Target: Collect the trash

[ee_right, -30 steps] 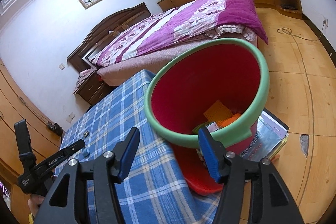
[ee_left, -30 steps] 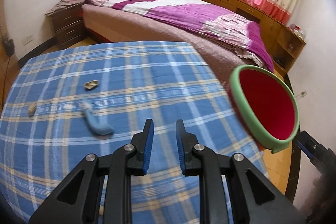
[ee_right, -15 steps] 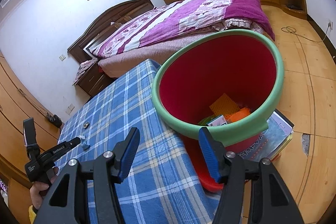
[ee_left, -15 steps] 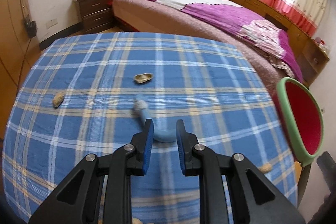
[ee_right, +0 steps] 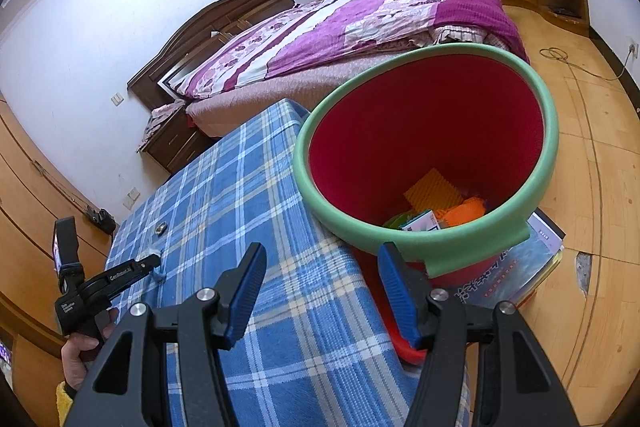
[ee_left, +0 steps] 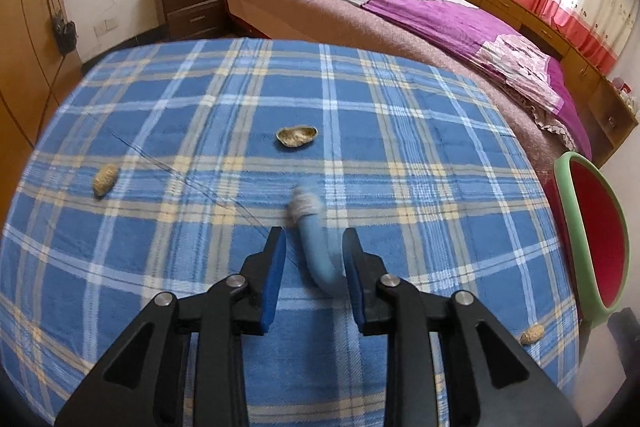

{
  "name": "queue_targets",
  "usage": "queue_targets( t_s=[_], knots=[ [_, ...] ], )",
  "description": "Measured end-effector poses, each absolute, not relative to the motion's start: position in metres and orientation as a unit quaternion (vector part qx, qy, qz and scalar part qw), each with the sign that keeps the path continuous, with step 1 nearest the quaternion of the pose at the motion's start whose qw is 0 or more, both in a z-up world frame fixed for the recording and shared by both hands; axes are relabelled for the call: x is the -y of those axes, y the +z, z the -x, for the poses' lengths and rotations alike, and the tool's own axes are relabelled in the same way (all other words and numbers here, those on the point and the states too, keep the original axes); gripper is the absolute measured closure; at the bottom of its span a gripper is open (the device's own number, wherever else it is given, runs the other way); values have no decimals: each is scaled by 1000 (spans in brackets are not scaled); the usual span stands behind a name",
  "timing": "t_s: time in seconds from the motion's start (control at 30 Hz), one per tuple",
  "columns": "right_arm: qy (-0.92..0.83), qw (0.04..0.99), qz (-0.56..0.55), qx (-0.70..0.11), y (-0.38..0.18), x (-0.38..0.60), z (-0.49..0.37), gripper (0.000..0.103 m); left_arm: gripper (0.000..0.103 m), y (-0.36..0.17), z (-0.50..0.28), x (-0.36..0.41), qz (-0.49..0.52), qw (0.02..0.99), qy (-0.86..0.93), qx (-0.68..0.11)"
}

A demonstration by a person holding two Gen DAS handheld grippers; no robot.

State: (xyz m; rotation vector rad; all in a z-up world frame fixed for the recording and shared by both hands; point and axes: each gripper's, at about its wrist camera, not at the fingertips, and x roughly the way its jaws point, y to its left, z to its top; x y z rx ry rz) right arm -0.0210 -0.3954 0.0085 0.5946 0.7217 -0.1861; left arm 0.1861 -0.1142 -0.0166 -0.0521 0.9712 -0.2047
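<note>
Left gripper [ee_left: 314, 245]: jaws had just been opening; the blue twisted scrap [ee_left: 318, 247] lay between the pads, not pressed
Scrap: on the blue plaid cloth [ee_left: 180, 99]; a peanut shell [ee_left: 296, 136] lay beyond it
Right gripper [ee_right: 320, 269]: about half open, empty, just beside the red bin [ee_right: 420, 131]
Bin: green rim; trash inside
</note>
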Motion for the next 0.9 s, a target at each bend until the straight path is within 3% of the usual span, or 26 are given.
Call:
queue_targets(
  t_s=[0.17, 0.27, 0.9],
  knots=[
    [-88, 888, -284, -351, 7, 392, 18, 42, 75, -19, -184, 120, 16, 883, -107, -457],
    [-84, 888, -280, -354, 7, 387, 16, 42, 91, -19, -180, 124, -1, 887, -106, -450],
    [-46, 889, -227, -396, -1, 319, -6, 42, 91, 1, -144, 98, 39, 890, -136, -434]
  ],
)
